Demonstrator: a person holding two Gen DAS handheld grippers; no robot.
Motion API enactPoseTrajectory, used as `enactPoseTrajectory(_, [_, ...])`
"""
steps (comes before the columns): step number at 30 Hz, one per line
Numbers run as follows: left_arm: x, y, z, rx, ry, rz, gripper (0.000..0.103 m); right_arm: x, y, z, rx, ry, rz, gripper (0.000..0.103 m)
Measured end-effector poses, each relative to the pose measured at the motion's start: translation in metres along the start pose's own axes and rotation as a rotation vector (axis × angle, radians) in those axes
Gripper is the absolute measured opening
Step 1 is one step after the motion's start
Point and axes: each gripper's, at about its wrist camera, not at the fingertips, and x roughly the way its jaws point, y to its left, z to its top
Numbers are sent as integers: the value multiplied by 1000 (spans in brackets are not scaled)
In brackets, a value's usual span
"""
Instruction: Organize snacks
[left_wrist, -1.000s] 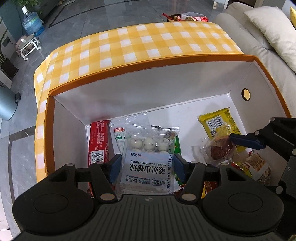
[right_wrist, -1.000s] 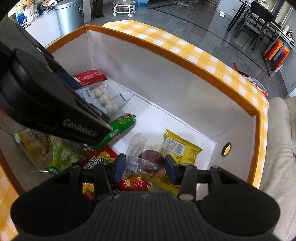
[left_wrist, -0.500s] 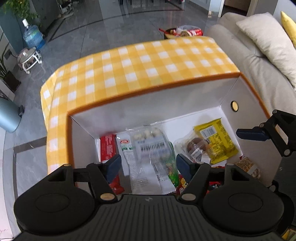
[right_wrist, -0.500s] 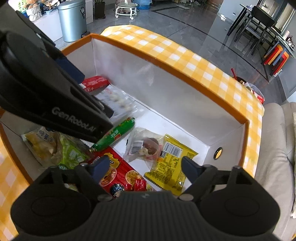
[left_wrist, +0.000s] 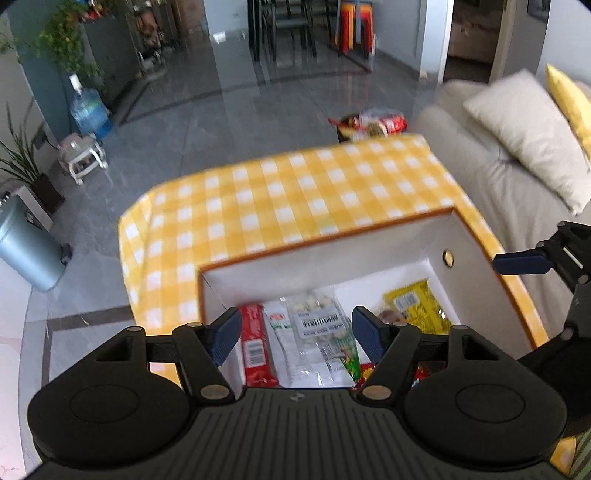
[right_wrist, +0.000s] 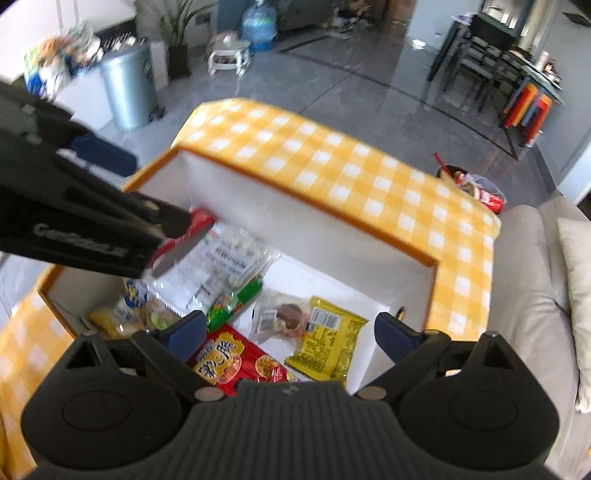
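Left gripper (left_wrist: 295, 334) hangs above the box (left_wrist: 332, 254), fingers apart, nothing between them; packets seen through the gap lie far below on the box floor. Right gripper (right_wrist: 291, 332) likewise above the box, its jaws opening, fingers wide apart and gripping nothing. Box is white inside, orange-rimmed, sunk into a counter (left_wrist: 280, 199) covered in yellow check cloth. In the left wrist view, left to right: one red bar (left_wrist: 255, 345), one white tube-like packet (left_wrist: 282, 332), one clear bag of white balls (left_wrist: 319, 321), one yellow packet (left_wrist: 417, 308); their lower ends are cut off by the gripper body. In the right wrist view the left gripper's arm hides the red bar's near end and part of the clear bag. Further right: one green stick packet (right_wrist: 236, 301), one red packet (right_wrist: 229, 360) half hidden behind the fingers, one clear-wrapped brown cake (right_wrist: 284, 314). A pale yellowish bag (right_wrist: 122, 314) in the left corner is blurred; its print is unreadable.
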Motion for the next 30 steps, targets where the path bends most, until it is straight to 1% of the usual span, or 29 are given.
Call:
enactPoseTrajectory(3, [-22,-1,-2,19,-64,29,80,-22,-4,-2,39,-71,-20,96])
enactPoseTrajectory(5, [-36,-2,-4,37,-107,54,80,-35,-3,-3,30,-112,-29,96])
enactPoseTrajectory(9, [-66,-5,-11,42,-196,89,80,-59,1,-7,22,-159,-61,96])
enactPoseTrajectory(11, [-79,-8,-15,42,-238,107,80,-72,4,-10,37,-184,-62,98])
enactPoseTrajectory(14, [-98,-11,-22,42,-298,139,82,-92,9,-17,53,-244,-78,99])
enactPoseTrajectory(18, [-121,-15,-33,50,-384,180,87,-120,20,-27,36,-309,-116,99])
enactPoseTrajectory(21, [-135,-19,-41,59,-436,217,89,-138,24,-38,62,-347,-108,99])
enactPoseTrajectory(26, [-152,-21,-62,49,-507,220,90,-162,30,-63,117,-391,-96,99])
enactPoseTrajectory(28, [-155,-25,-71,50,-521,240,91,-169,33,-73,133,-388,-97,99])
enactPoseTrajectory(30, [-160,-30,-80,63,-538,269,95,-174,38,-81,147,-373,-101,99])
